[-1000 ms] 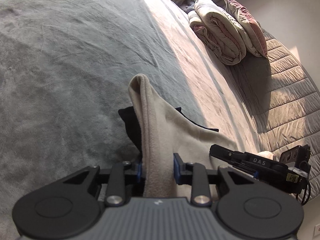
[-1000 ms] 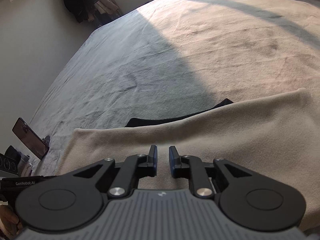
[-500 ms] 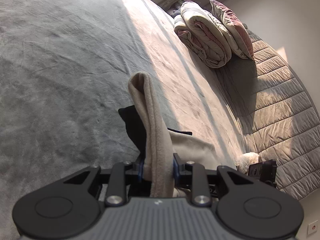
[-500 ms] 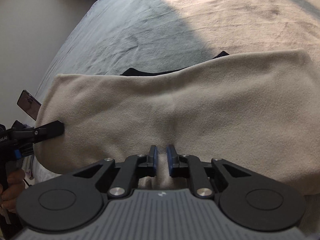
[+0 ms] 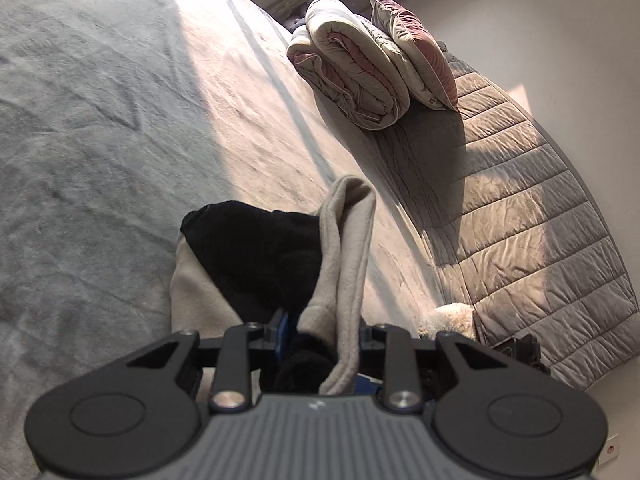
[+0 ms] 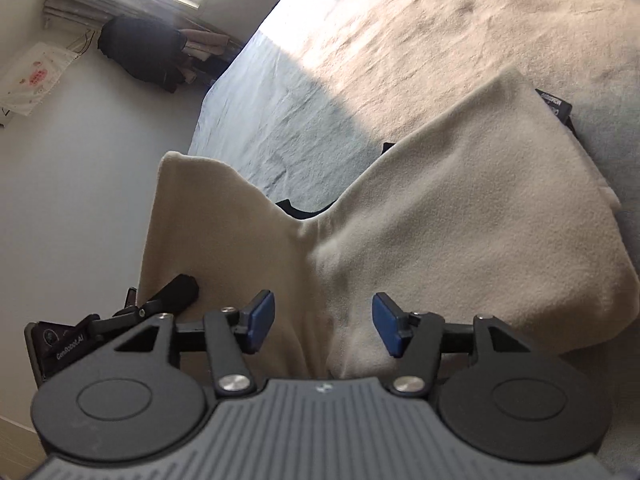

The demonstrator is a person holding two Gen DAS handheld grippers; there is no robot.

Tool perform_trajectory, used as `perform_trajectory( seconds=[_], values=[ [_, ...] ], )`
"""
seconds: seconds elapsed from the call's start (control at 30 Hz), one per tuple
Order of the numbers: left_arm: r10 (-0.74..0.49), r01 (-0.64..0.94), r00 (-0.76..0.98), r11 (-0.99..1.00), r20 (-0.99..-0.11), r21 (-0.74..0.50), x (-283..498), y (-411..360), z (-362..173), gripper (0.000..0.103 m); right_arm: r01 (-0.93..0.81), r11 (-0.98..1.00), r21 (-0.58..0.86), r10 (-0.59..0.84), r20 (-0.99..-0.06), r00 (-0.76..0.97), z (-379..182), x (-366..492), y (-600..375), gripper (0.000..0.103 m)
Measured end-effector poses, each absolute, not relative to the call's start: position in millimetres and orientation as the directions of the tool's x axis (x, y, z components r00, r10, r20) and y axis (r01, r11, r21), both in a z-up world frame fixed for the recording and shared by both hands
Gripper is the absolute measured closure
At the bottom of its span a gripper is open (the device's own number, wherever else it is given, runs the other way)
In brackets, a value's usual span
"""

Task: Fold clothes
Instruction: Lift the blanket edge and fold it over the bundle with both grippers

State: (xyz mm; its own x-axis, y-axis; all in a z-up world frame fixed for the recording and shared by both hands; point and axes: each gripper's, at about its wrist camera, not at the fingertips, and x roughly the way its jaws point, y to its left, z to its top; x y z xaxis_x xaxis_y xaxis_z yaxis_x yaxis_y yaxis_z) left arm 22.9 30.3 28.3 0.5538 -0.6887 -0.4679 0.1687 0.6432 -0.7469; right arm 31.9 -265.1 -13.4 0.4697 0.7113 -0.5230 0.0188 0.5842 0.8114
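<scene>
Beige fleece fills the space between both sets of fingers: the garment [image 6: 460, 216] is mid-fold, with one side lifted over a black lining or second dark piece [image 5: 256, 256] lying under it on the bed [image 5: 100, 120]. The left gripper [image 5: 318, 330] pinches a doubled beige edge that rises straight ahead of its fingers, the dark cloth bunched just to their left. The right gripper [image 6: 323, 322] stands well open, its blue pads [image 6: 262, 314] clear of the fleece that sags between them; in its view the left gripper's finger presses the cloth just off to the left.

By my reading the fold is being carried across and the right side has let go. Next the left must lay its edge down flat, while the right finds a fresh hold or smooths the crease.

A second ago the right fingers were nearly closed over the cloth edge; they have just been opening, with fleece between them but not gripped. Since then the black cloth shows far more by the left fingers.

Far beyond them, a rolled quilt [image 5: 352, 76] and pillow [image 5: 416, 48] rest at the headboard.
</scene>
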Motion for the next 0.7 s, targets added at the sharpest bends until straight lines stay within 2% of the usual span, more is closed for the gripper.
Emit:
perform_trajectory(
  seconds=[0.07,0.2,0.23,0.27,0.37,0.43,0.57,0.7],
  values=[
    [-0.697,0.191,0.552,0.641,-0.459,-0.743,25.8,17.8,16.6,0.069,0.065,0.531,0.845,0.713,-0.487,0.505,-14.5,27.9,-286.8,0.044],
    [-0.738,0.250,0.518,0.615,-0.433,-0.748,31.7,0.2,-9.8,0.052,0.155,0.399,0.904,0.719,-0.413,0.559,-26.6,23.2,-321.1,0.043],
    [-0.749,0.263,0.506,0.606,-0.428,-0.751,32.7,-2.1,-14.9,0.050,0.174,0.371,0.912,0.722,-0.401,0.564,-30.6,22.9,-326.7,0.043],
    [-0.758,0.278,0.499,0.600,-0.421,-0.750,32.6,-3.7,-17.4,0.047,0.190,0.356,0.915,0.726,-0.399,0.560,-34.4,23.4,-328.9,0.043],
    [-0.804,0.353,0.468,0.550,-0.367,-0.757,26.9,-5.2,-14.7,0.028,0.217,0.337,0.916,0.735,-0.400,0.548,-39.6,24.5,-329.8,0.043],
    [-0.839,0.395,0.438,0.503,-0.324,-0.769,20.6,-4.1,-10.8,0.023,0.221,0.331,0.917,0.740,-0.398,0.543,-39.1,24.8,-328.3,0.043],
    [-0.859,0.442,0.416,0.477,-0.297,-0.760,9.0,2.6,-1.9,0.023,0.213,0.348,0.913,0.743,-0.407,0.531,-34.0,26.6,-317.7,0.043],
    [-0.822,0.433,0.493,0.516,-0.285,-0.739,0.3,24.9,8.1,0.026,0.226,0.380,0.897,0.728,-0.441,0.524,-31.5,27.6,-306.0,0.043]
  ],
)
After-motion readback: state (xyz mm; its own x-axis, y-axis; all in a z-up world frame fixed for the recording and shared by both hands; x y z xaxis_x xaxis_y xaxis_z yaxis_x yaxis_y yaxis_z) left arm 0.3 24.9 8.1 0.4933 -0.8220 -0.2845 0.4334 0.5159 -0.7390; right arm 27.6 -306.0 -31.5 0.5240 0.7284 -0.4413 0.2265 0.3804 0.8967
